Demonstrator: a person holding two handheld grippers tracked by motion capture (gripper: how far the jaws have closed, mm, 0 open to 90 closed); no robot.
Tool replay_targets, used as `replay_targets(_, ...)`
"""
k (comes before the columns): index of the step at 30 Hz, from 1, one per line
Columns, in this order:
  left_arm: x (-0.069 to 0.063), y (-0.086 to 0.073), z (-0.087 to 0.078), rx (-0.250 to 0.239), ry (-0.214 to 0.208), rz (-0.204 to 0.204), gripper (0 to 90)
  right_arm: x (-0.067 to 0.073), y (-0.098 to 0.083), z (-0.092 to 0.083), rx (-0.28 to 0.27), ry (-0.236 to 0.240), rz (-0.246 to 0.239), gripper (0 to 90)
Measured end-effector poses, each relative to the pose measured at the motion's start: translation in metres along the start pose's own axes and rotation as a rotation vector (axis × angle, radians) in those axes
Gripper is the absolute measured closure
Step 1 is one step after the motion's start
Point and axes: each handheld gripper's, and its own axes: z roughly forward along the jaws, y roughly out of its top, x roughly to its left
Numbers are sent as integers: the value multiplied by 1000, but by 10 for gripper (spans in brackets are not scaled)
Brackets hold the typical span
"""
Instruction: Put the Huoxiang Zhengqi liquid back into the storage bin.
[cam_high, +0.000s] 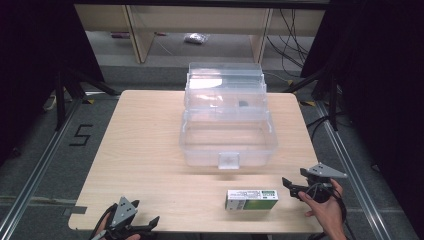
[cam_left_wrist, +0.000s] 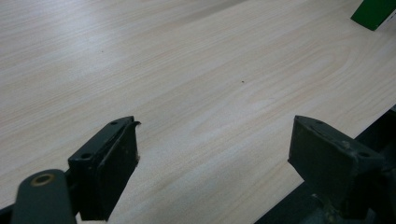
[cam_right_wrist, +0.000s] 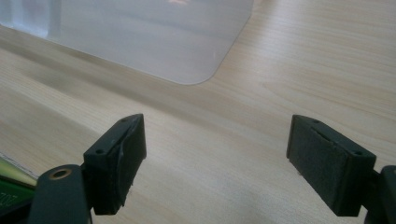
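Observation:
A clear plastic box (cam_high: 227, 140) with its lid swung up at the back stands in the middle of the wooden table (cam_high: 145, 150); its near corner (cam_right_wrist: 187, 51) fills the top of the right gripper view. A green and white carton (cam_high: 251, 199) lies flat near the front edge, and its green corner (cam_left_wrist: 373, 13) peeks in at the top right of the left gripper view. My right gripper (cam_high: 291, 186) hovers just right of the carton, open, nothing between its jaws. My left gripper (cam_high: 150, 224) sits at the front left edge, open over bare wood.
A small dark thing (cam_high: 243, 104) sits in the box's upper part. Black tripod legs (cam_high: 70, 90) stand off both sides of the table. Shelving and cables (cam_high: 290, 35) lie beyond the far edge. The table's front edge runs right by the left gripper.

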Motion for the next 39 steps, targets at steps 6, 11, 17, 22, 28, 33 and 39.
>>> replay_targets(6, 3, 0, -1, 27, 8, 33, 151, -4, 4, -5, -6, -3, -63, 215)
replay_targets(11, 1, 0, 1, -3, -1, -7, 151, -4, 7, -9, 7, 17, -63, 217)
replay_targets(17, 2, 0, 0, 8, 4, 0, 151, 4, 18, -21, 16, 59, -81, 251)
replay_targets(22, 5, 0, -1, 37, 9, 24, 151, 12, 28, -32, 27, 68, -124, 251)
replay_targets(28, 2, 0, 1, 10, 6, -7, 151, 18, 41, -48, 26, 113, -197, 253)
replay_targets(33, 2, 0, 1, 10, 9, -6, 151, 28, 51, -56, 25, 155, -226, 255)
replay_targets(39, 3, 0, 1, 16, 12, -5, 151, 43, 60, -55, 43, 215, -306, 265)
